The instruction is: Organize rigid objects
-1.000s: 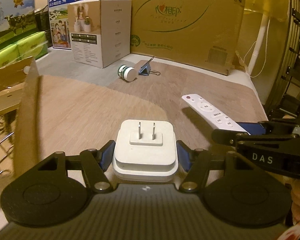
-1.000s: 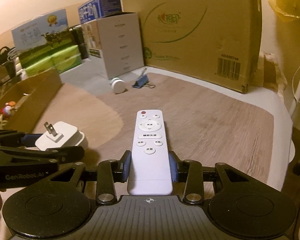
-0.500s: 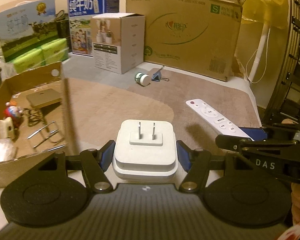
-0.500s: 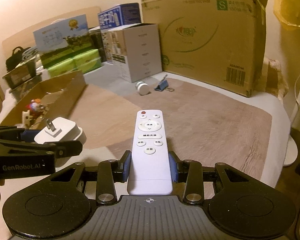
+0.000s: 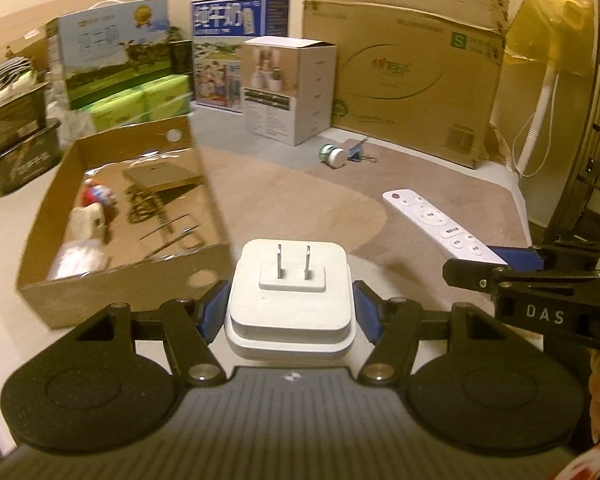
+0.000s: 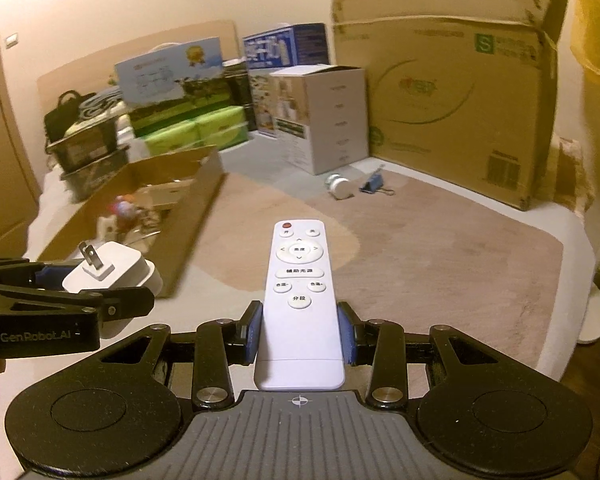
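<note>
Left claw [image 5: 290,312]: blue pads pressed on both sides of a white plug adapter [image 5: 290,300], gripping it. The adapter's two flat prongs face up toward the camera. It is held clear of the surface below.

Right claw [image 6: 300,332]: closed on the lower end of a white remote control [image 6: 300,296]. Button face is up, the red power button at the far end, at 12 o'clock from the claw. In the left wrist view the remote [image 5: 440,224] sits at 2 o'clock from the adapter, its near end between the right claw's blue pads.

The two claws are side by side. In the right wrist view the left claw [image 6: 80,280] with the adapter [image 6: 112,270] is at 9 o'clock from the remote.

An open shallow cardboard tray [image 5: 112,280] lies at 10 o'clock from the left claw. Inside it: a small red and white toy figure [image 5: 96,196], metal wire clips [image 5: 168,232], a flat tan card [image 5: 160,174] and a white item at the near end, blurred.

On the brown mat [image 5: 300,200] at 12 o'clock, well apart from both claws: a small white-capped jar [image 5: 334,156] lying on its side, just beside a blue binder clip [image 5: 358,154]. Behind them stand a white product box [image 5: 290,96] and a large cardboard carton [image 5: 408,72].
</note>
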Demonstrator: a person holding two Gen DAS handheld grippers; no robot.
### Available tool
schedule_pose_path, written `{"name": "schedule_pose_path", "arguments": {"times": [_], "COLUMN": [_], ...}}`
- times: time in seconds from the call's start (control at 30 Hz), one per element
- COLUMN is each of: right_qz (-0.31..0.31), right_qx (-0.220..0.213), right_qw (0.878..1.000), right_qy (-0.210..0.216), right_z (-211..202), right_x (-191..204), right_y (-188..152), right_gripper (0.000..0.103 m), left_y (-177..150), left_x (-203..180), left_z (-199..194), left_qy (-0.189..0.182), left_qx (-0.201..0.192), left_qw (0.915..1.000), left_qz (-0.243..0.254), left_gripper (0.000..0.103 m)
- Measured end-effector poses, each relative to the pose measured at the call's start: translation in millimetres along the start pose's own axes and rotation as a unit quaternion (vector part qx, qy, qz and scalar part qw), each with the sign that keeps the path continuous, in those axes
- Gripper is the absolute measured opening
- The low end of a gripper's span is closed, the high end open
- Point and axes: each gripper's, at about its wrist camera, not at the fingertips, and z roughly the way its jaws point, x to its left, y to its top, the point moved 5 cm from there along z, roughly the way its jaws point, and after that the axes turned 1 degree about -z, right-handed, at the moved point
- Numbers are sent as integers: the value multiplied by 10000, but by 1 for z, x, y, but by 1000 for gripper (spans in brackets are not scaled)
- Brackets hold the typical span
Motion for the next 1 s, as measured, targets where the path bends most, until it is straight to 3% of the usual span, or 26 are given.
{"name": "schedule_pose_path", "arguments": {"times": [0.57, 1.0], "right_qz": [-324, -517], "right_qx": [17, 49], "right_qw": [9985, 9964], "right_qy": [443, 668], "right_z": [8, 17], "right_x": [80, 114], "right_y": [-1, 1], "right_gripper": [39, 39], "left_y": [-20, -24], "left_x": [78, 110], "left_z": [-45, -55], "left_qy": [442, 634], "left_qx": [-84, -138], "left_qw": [9978, 9951], "left_qz": [-487, -743], "left_gripper": [62, 62]}}
